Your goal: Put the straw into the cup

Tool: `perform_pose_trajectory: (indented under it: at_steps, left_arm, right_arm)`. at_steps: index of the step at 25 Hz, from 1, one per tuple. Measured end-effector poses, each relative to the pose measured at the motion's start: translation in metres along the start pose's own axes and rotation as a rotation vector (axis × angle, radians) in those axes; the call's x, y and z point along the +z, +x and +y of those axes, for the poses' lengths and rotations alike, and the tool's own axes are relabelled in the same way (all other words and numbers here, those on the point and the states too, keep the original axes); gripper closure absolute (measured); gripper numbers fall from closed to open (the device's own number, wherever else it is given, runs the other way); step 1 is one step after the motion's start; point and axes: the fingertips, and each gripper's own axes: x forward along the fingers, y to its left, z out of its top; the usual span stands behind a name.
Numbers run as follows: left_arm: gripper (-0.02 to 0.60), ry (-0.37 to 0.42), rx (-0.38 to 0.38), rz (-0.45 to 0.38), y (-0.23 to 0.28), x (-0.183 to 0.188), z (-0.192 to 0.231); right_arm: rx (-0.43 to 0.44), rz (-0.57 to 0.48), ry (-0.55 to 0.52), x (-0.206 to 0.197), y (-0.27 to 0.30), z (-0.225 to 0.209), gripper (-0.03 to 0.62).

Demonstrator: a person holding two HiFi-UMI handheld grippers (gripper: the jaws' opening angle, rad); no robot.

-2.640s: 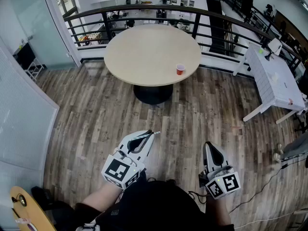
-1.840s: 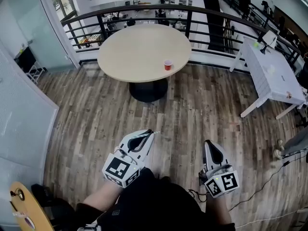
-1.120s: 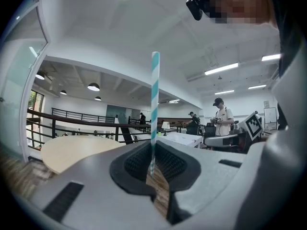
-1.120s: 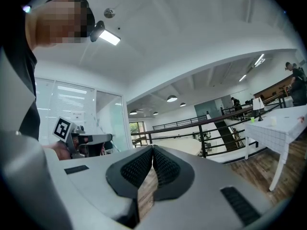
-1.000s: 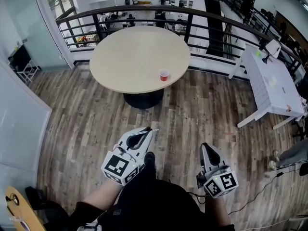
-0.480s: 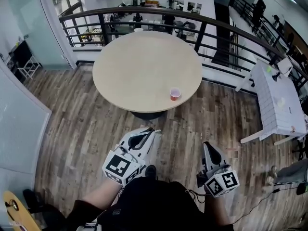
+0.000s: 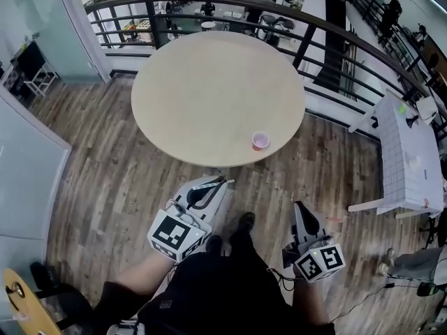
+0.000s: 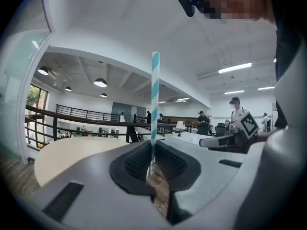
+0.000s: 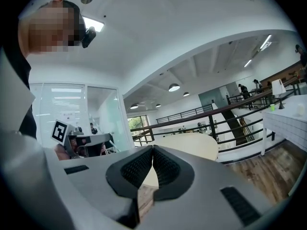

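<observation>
Striped straw (image 8: 154, 104), centre frame, stands upright for insertion, its lower end pinched by the left gripper (image 8: 152, 170). The cup (image 7: 260, 140) waits right of centre on the bench (image 7: 202, 96). The right gripper (image 9: 152, 151) is empty, fingers (image 9: 139, 166) pressed together.

Left gripper (image 7: 221, 182) held low in front of the waist, pointing forward and near level, jaws clamped on an upright straw (image 8: 155, 99), right gripper (image 7: 301, 206) beside it but apart, pointing the same way, jaws pressed together, nothing between them
</observation>
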Motion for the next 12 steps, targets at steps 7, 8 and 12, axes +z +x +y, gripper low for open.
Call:
perform_pose_trajectory:
  at_steps: [7,8,12]
  left_arm:
    - [0.555,-0.025,0.062,0.019,0.042,-0.005,0.022]
    - [0.555,-0.031,0.078,0.026,0.050,-0.006,0.024]
    - [0.555,-0.064,0.136,0.051,0.098,-0.005,0.034]
  right_arm:
    - [0.047,0.040,0.024,0.000,0.045,-0.045,0.574]
    - [0.063,0.047,0.028,0.000,0.051,-0.053,0.573]
    - [0.117,0.068,0.038,0.012,0.082,-0.099,0.574]
